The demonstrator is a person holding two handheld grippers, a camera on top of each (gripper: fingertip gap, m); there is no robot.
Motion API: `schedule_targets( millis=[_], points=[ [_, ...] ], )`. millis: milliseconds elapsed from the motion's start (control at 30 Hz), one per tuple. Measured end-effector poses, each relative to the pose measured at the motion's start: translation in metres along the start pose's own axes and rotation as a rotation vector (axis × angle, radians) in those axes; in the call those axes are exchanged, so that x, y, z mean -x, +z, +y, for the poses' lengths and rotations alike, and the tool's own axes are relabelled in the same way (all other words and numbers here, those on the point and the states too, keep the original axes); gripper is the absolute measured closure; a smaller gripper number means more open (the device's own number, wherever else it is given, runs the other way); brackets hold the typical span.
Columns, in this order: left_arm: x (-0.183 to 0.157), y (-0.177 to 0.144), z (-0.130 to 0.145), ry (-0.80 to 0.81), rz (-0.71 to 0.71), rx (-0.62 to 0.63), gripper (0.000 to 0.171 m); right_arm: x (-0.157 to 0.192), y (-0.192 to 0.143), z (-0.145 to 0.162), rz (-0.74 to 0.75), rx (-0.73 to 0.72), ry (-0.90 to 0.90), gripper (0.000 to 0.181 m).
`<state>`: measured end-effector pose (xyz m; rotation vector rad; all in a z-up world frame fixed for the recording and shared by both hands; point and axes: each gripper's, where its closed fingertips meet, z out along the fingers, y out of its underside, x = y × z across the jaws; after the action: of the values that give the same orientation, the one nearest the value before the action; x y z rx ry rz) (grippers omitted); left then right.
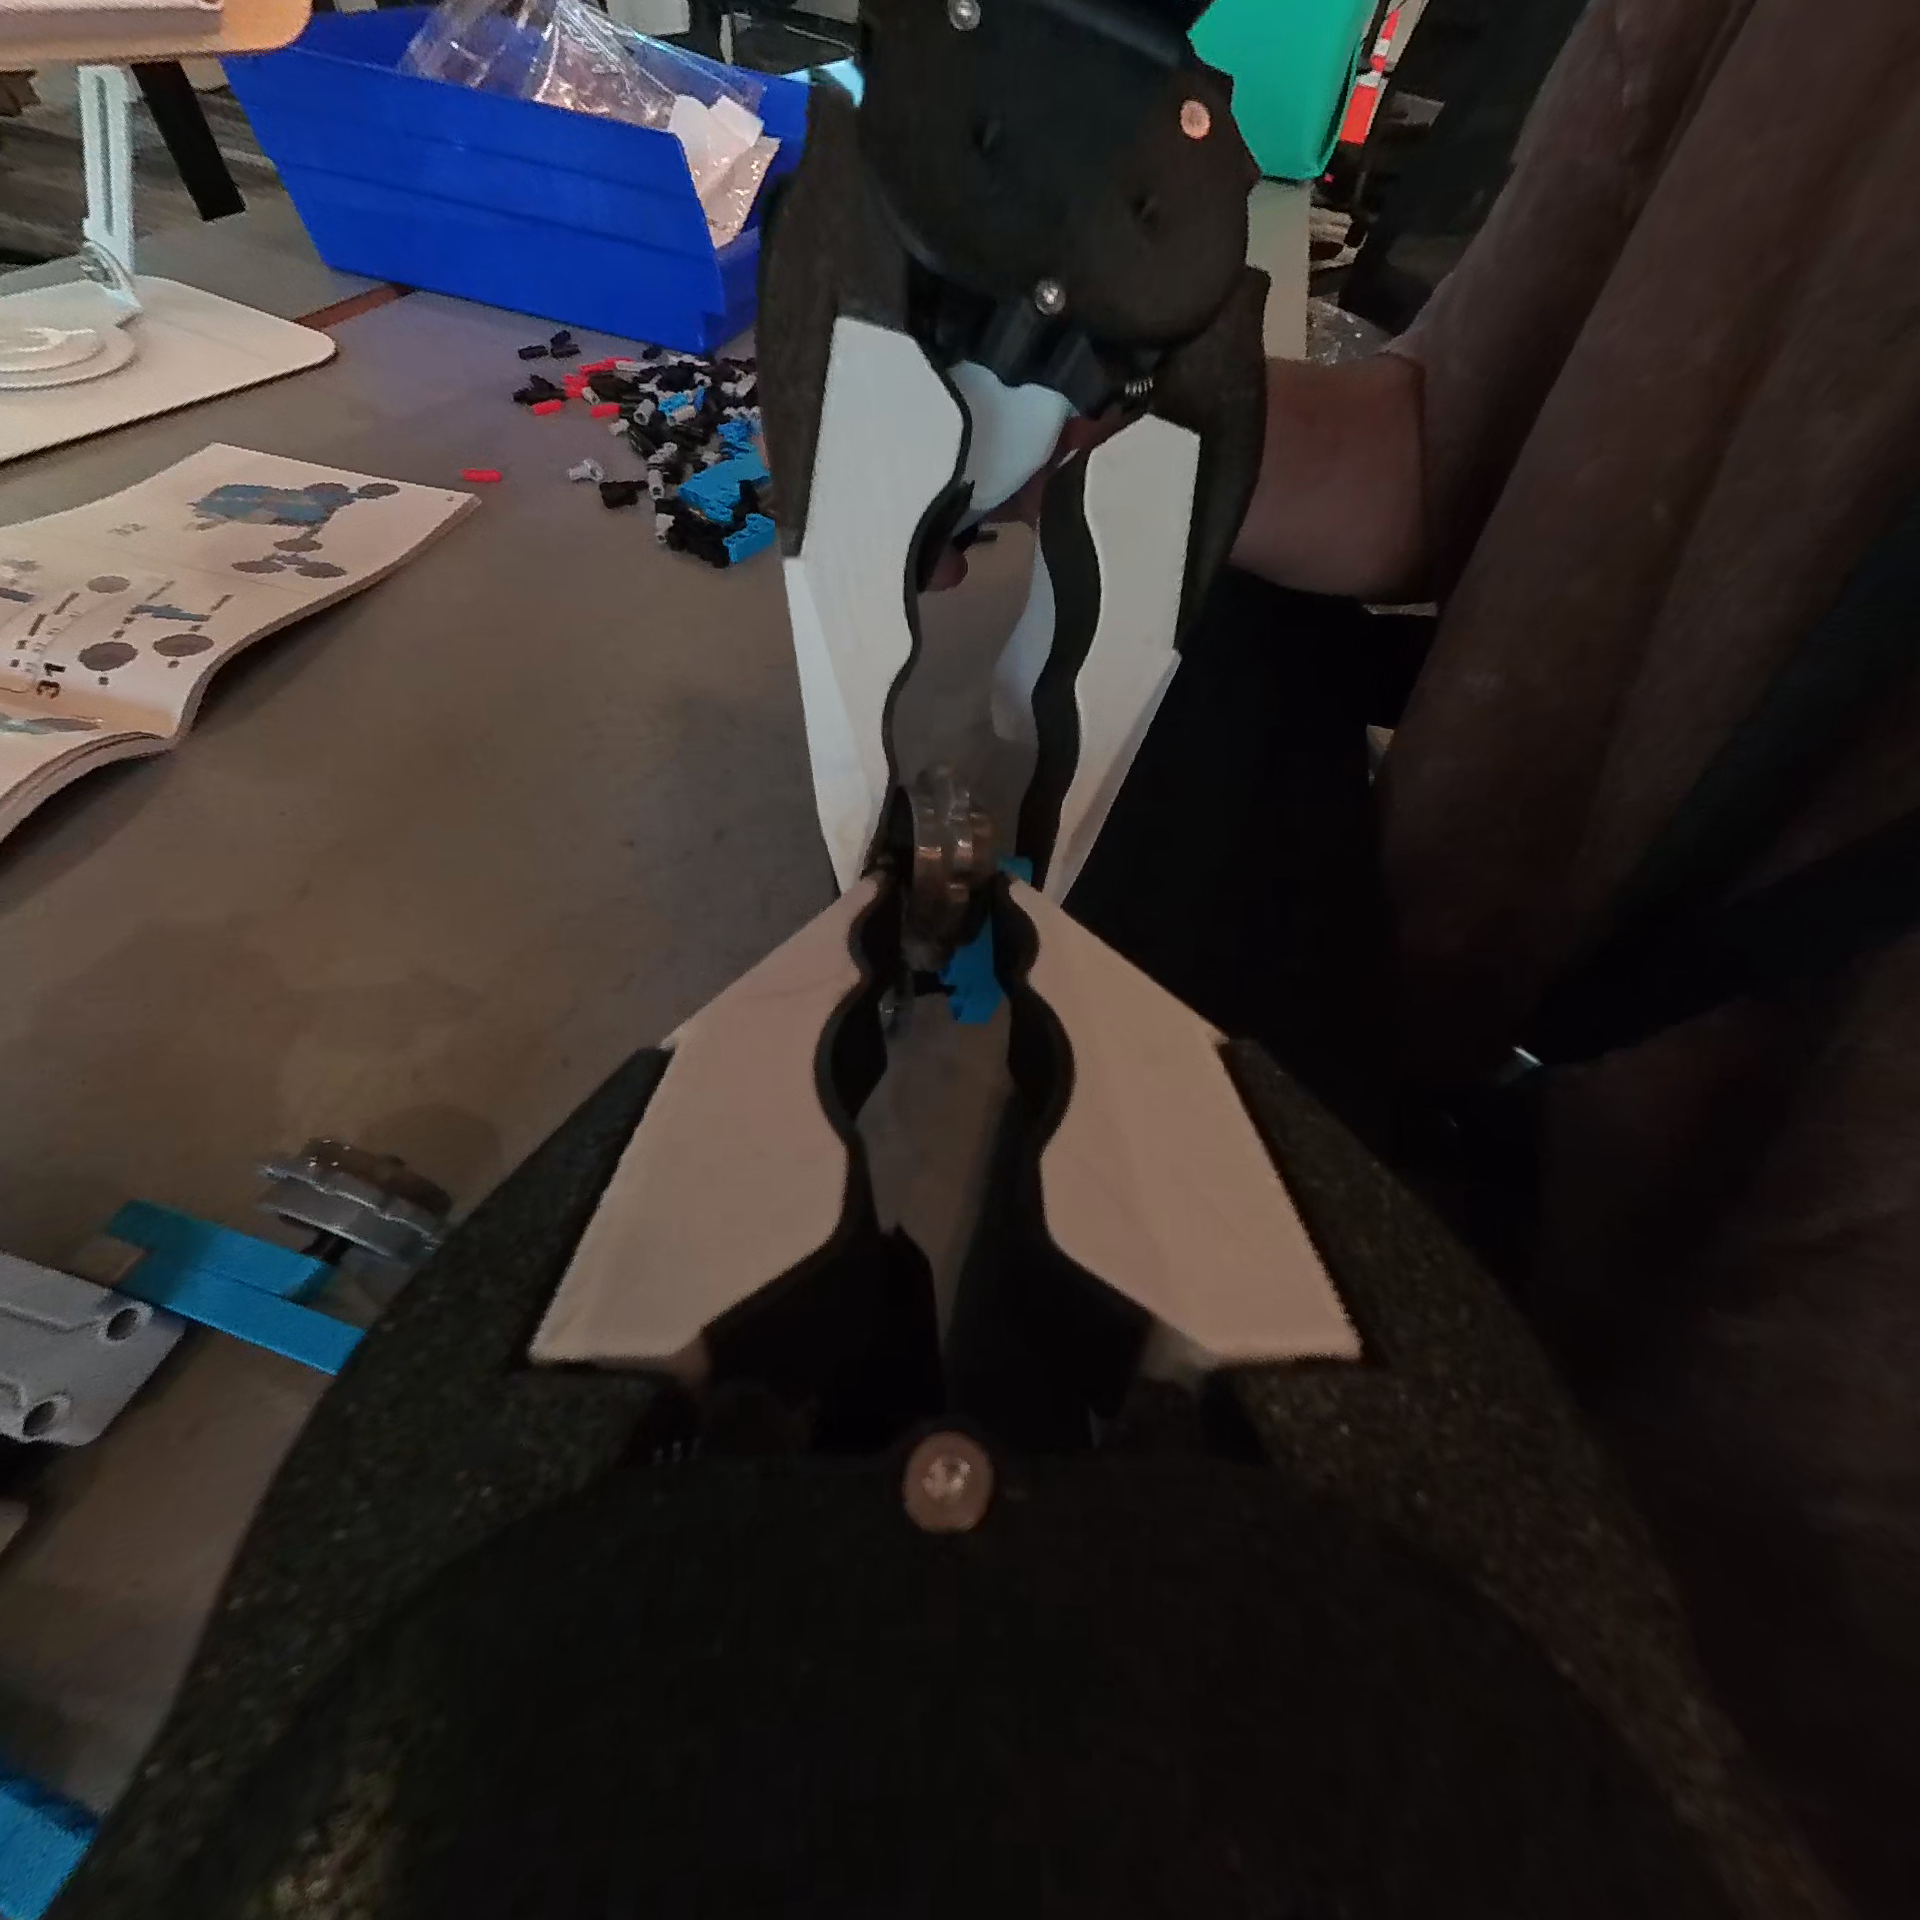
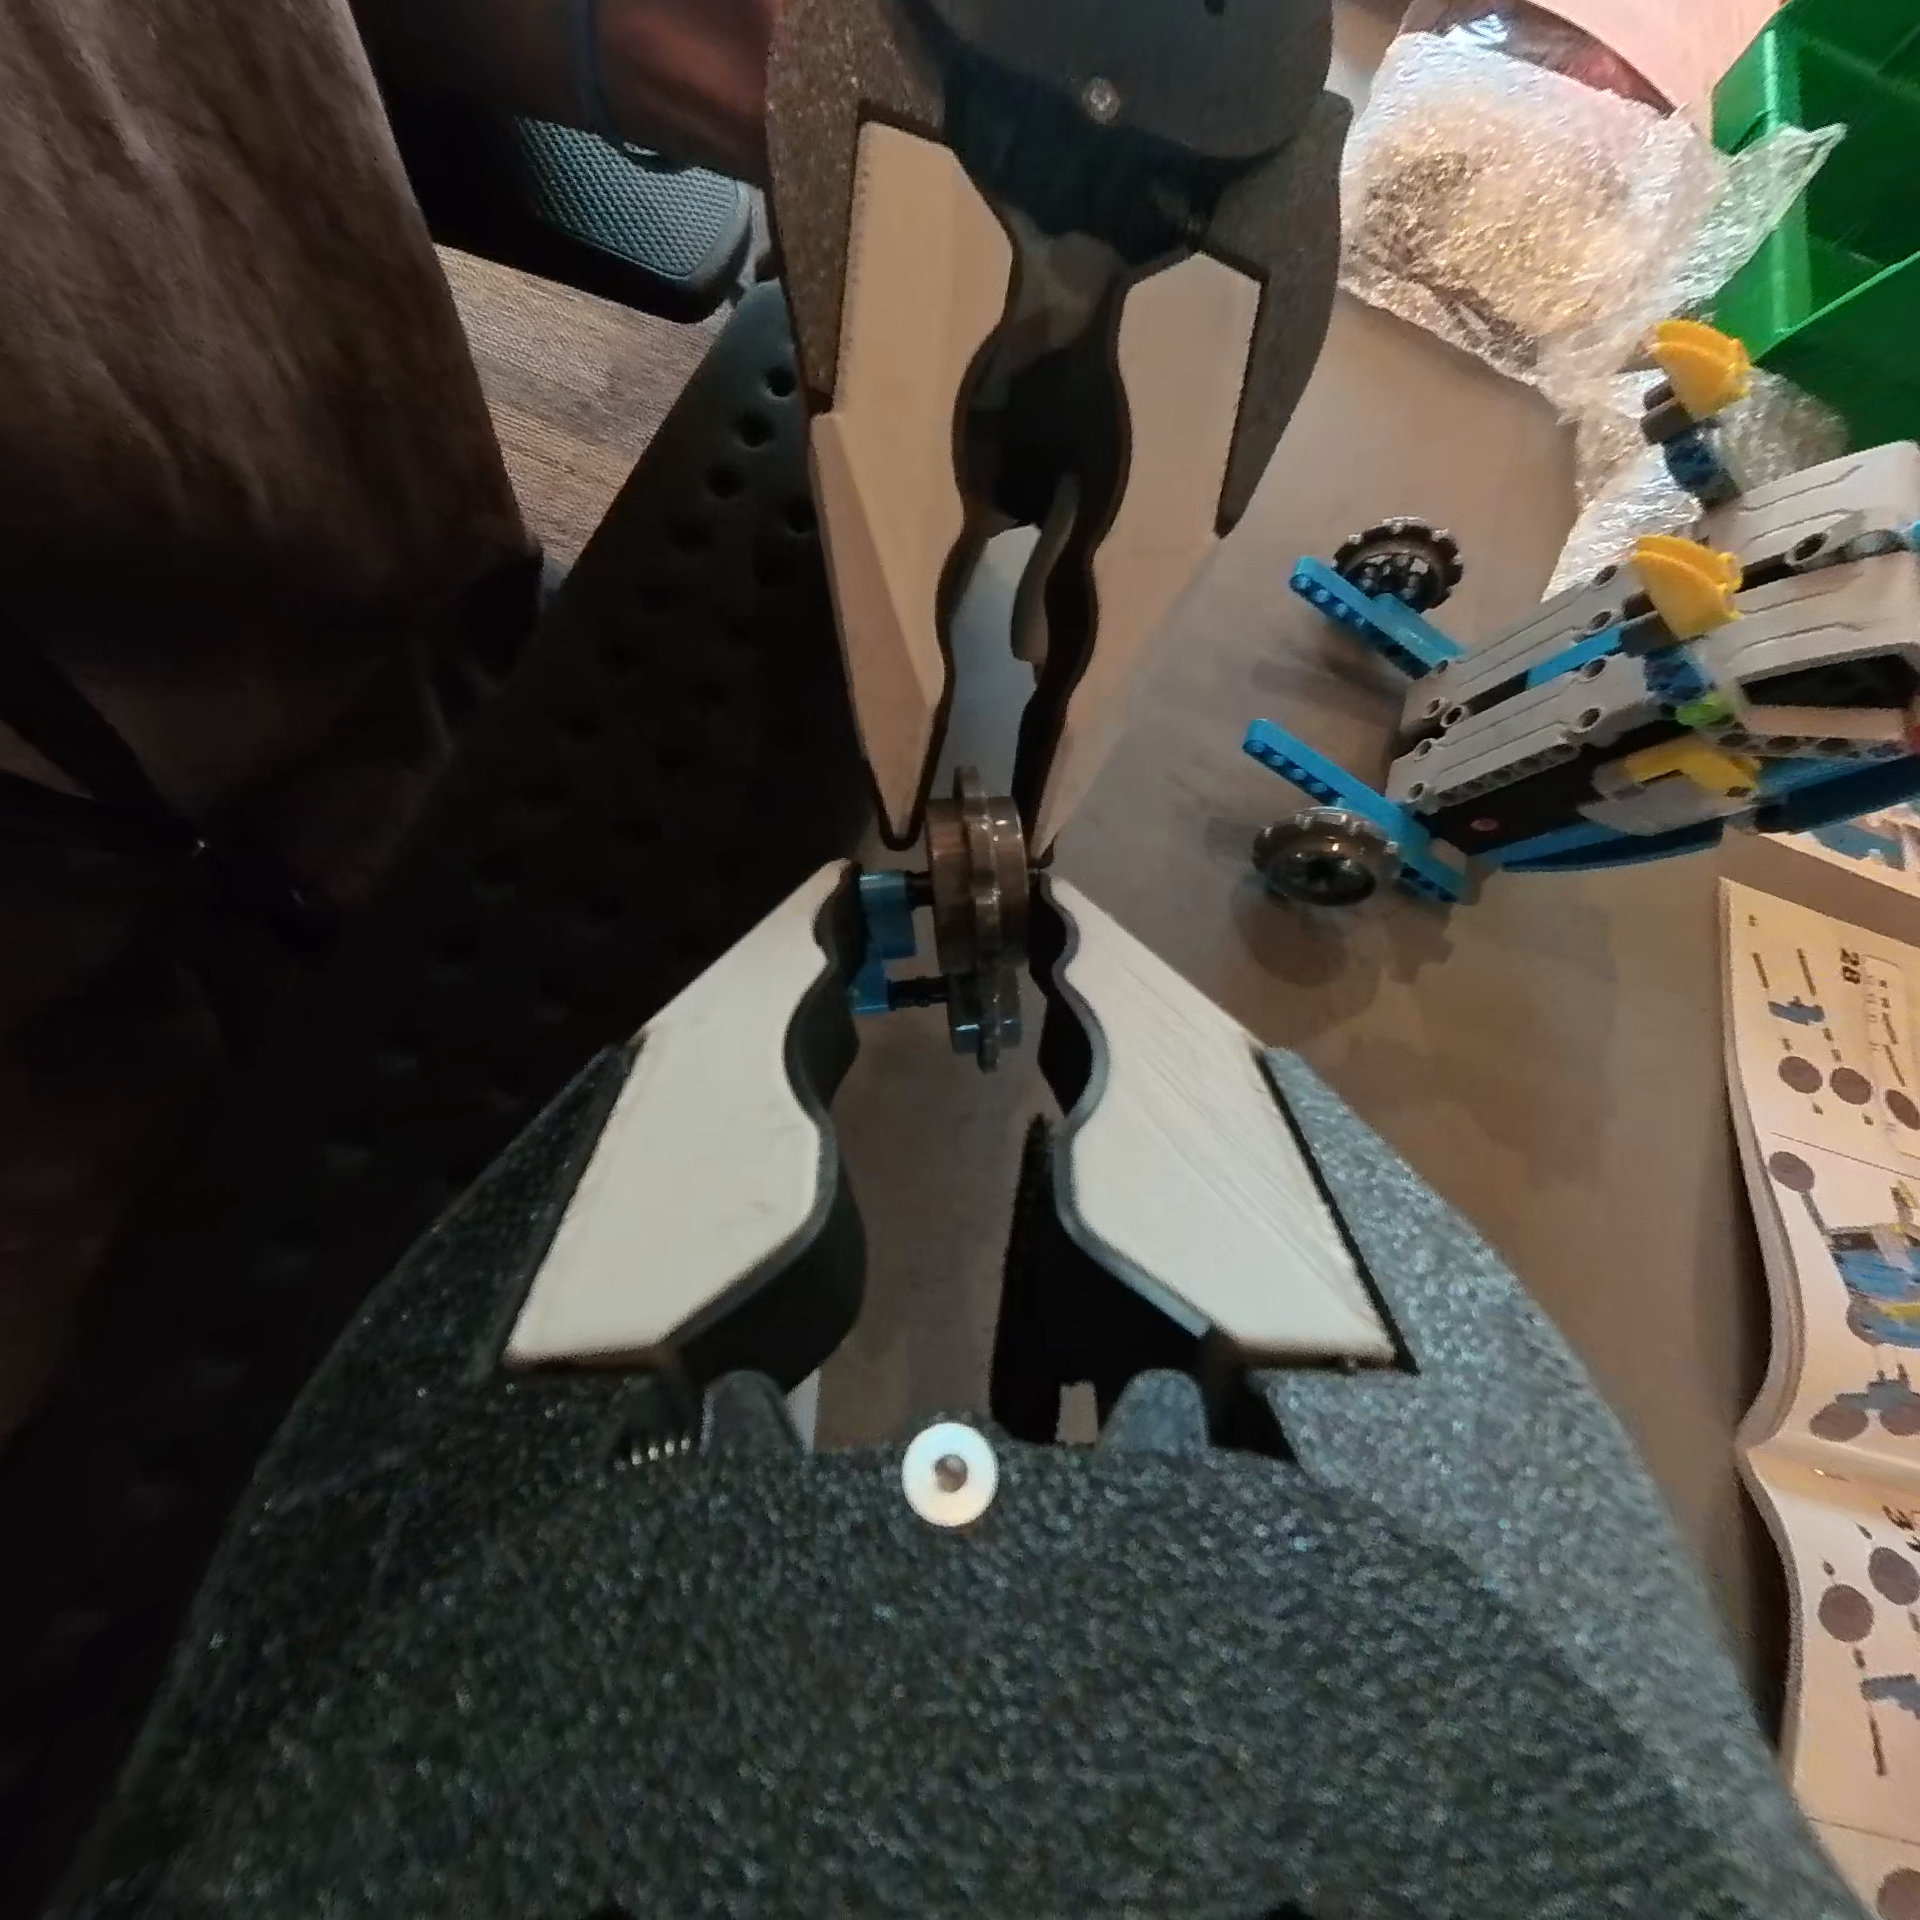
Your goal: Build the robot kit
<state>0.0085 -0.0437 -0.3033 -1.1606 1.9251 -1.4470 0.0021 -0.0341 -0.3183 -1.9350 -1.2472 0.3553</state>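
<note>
Meeting tip to tip above the counter [image 1: 499, 935], both grippers. Left gripper [image 1: 940, 904] clamping together on a small assembly: a dark toothed wheel [image 1: 940, 862] joined to a blue connector piece [image 1: 975, 977], the piece pressing against the inner face of one finger. Right gripper [image 2: 945, 883] closing on the same assembly from the opposite side, its fingertips [image 2: 831, 914] pinching the toothed wheel and the blue connector with its black pins. Hanging in the air between the two grippers, that assembly, well clear of the counter surface.

Lying along the counter's left edge in the left wrist view, an open instruction booklet [image 1: 187, 603]. Sitting toward the counter's far edge, a blue bin [image 1: 499, 197] holding clear plastic bags [image 1: 582, 62], with a loose pile of small black, blue and red parts [image 1: 675, 436] spreading just in front of it. Resting near the counter's near left corner, a partly built grey-and-blue model [image 1: 208, 1288].

Standing toward the counter's right side in the right wrist view, the same grey-and-blue model with dark wheels and yellow pieces. Showing beyond it, crumpled clear wrap [image 2: 1507, 197] and a green bin [image 2: 1849, 156] at the far right corner.

Filling the side of both views, a person's brown garment [image 1: 1662, 520].
</note>
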Motion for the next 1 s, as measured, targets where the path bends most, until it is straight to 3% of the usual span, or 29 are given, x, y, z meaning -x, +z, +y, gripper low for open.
schedule_targets(
  millis=[100,267,400,533,667,833,1000],
  points=[
    [0.002,0.001,-0.003,-0.006,-0.013,-0.029,0.15,-0.003,-0.001,0.003,0.004,0.004,0.008,0.15],
    [0.012,-0.014,-0.031,-0.125,0.009,-0.246,0.136,-0.022,-0.02,-0.007,0.133,-0.126,-0.063,0.149],
    [0.019,-0.009,-0.025,-0.142,-0.019,-0.209,0.129,-0.031,-0.034,-0.017,0.152,-0.315,-0.123,0.149],
    [0.026,-0.007,-0.028,-0.008,-0.185,-0.202,0.128,-0.035,-0.053,-0.031,0.207,-0.479,-0.218,0.149],
    [0.034,-0.02,-0.038,0.03,-0.327,-0.288,0.13,-0.038,-0.048,-0.026,0.366,-0.351,-0.413,0.149],
    [0.03,-0.02,-0.038,0.028,-0.33,-0.283,0.13,-0.041,-0.05,-0.031,0.546,-0.264,-0.616,0.149],
    [0.024,-0.019,-0.043,-0.041,-0.272,-0.335,0.13,-0.042,-0.044,-0.025,0.549,-0.205,-0.632,0.149]
  ],
)
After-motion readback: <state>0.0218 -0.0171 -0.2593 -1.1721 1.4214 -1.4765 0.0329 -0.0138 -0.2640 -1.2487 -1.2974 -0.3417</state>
